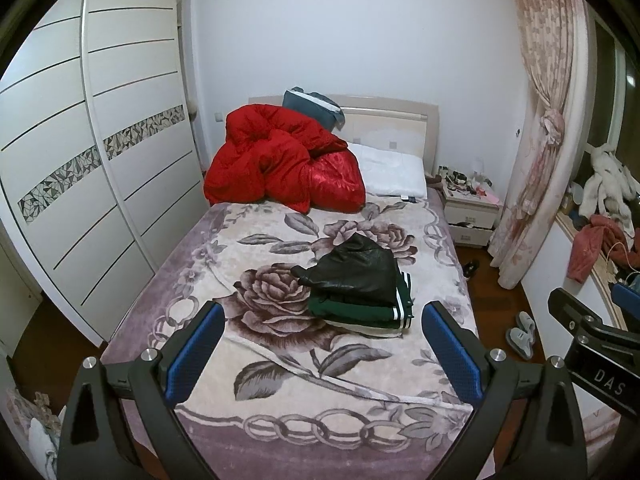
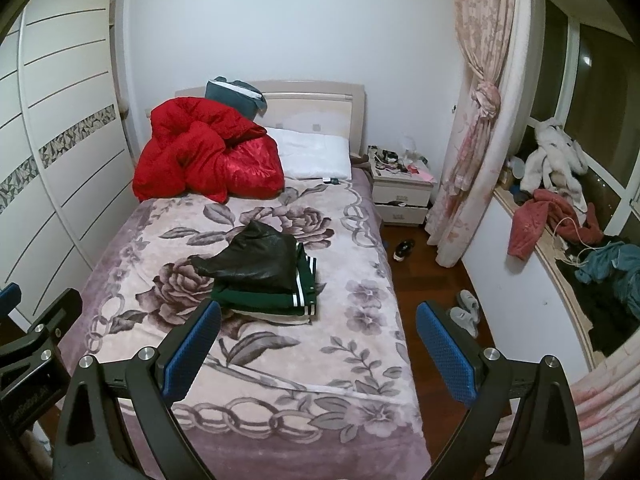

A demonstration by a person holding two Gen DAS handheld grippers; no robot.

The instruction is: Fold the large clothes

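Bedroom with a floral-blanketed bed (image 1: 280,364) in the middle, white sliding wardrobe (image 1: 100,160) along one side, pink tied-back curtain (image 2: 480,128) on the other. Red quilt (image 1: 280,164) heaped at the head end, against a grey cushion (image 1: 312,108) and beside a white pillow (image 1: 392,172). Near mid-bed, a stack of folded clothes: black leather jacket (image 2: 256,260) on top, green garment with white stripes (image 2: 276,300) beneath, a pale layer under that. Nothing between the stack and either tool.

Cluttered nightstand (image 2: 400,192) past the bed, its lower drawer ajar, contents too small to tell. On the wooden floor, a dark shoe (image 2: 404,249) and a pair of grey slippers (image 2: 466,310). Along the window ledge (image 2: 560,276), a loose heap: white plush toy (image 2: 556,156), red garment (image 2: 536,224), blue and black clothes.

Left gripper (image 1: 324,344) raised above the foot of the bed, blue-padded fingers (image 1: 196,344) wide apart, empty. Right gripper (image 2: 318,340) likewise, fingers (image 2: 444,344) spread, gripping nothing, well short of the stack.
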